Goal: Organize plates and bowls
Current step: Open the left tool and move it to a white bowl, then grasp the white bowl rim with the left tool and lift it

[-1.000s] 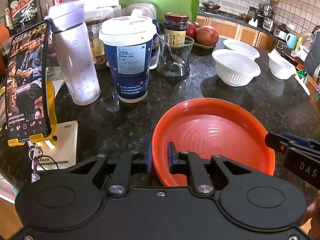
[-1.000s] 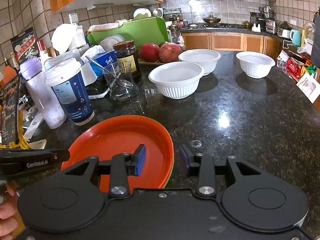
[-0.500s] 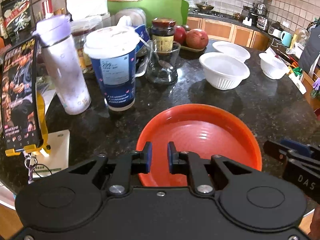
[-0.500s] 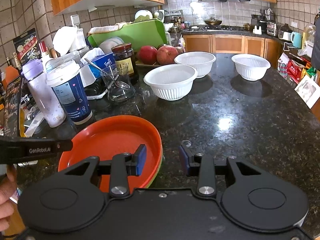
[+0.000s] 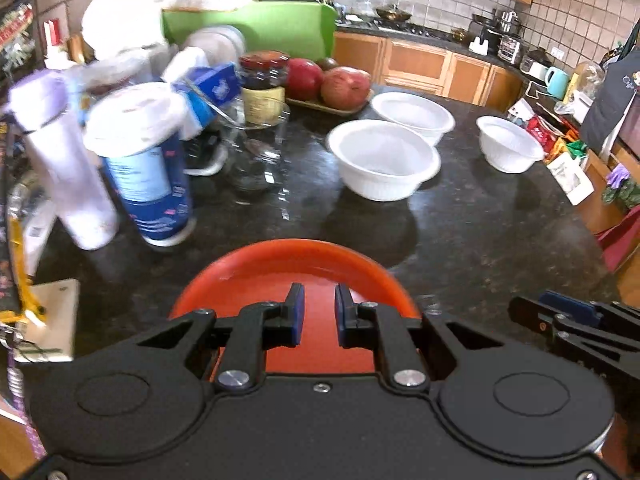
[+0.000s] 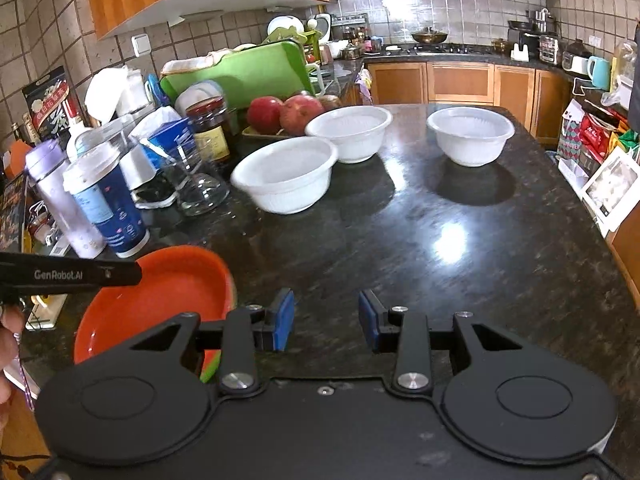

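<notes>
Two tongs: left tongs (image 5: 318, 314) together over orange plate (image 5: 280, 264); right tongs (image 6: 326, 322) apart; green rim (image 6: 210, 366) beneath, right view only.

Both tools share one build: the left gripper (image 5: 317, 314) and the right gripper (image 6: 326, 322) are matte black plastic, each with two round housings marked by embossed circles, angular linkage arms pinned by silver screws, and blue pads (image 6: 283, 318) lining the fingers. White lettering "GenRobot.AI" runs along the left one's side.
</notes>
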Motion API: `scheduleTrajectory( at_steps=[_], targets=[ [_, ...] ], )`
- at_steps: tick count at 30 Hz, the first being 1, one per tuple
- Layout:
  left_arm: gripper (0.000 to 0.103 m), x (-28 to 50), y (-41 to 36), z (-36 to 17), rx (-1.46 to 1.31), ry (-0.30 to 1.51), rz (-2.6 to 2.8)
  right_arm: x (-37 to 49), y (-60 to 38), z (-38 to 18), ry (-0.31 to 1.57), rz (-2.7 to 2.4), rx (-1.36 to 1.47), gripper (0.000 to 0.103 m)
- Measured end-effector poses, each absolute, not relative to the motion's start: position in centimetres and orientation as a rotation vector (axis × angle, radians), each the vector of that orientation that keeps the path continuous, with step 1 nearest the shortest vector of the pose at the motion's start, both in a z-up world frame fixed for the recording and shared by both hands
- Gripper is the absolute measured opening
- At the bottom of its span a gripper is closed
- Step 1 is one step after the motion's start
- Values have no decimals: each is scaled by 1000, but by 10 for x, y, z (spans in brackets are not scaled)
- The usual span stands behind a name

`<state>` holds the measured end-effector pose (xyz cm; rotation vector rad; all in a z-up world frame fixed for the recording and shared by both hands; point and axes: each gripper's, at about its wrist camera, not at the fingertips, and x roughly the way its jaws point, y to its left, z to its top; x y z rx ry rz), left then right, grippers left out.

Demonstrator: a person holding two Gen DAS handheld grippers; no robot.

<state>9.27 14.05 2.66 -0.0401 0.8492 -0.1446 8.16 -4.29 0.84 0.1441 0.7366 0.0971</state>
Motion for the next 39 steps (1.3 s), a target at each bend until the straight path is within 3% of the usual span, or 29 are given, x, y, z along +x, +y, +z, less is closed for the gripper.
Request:
scheduleTrajectory(
  at_steps=[15,39],
  targets=[
    [21,150,79,42,25,794,-27,148,-131,36,746,224,140,38],
    [21,268,115,30,24,924,-52,281,-74,28,884,277,205,38]
  ],
)
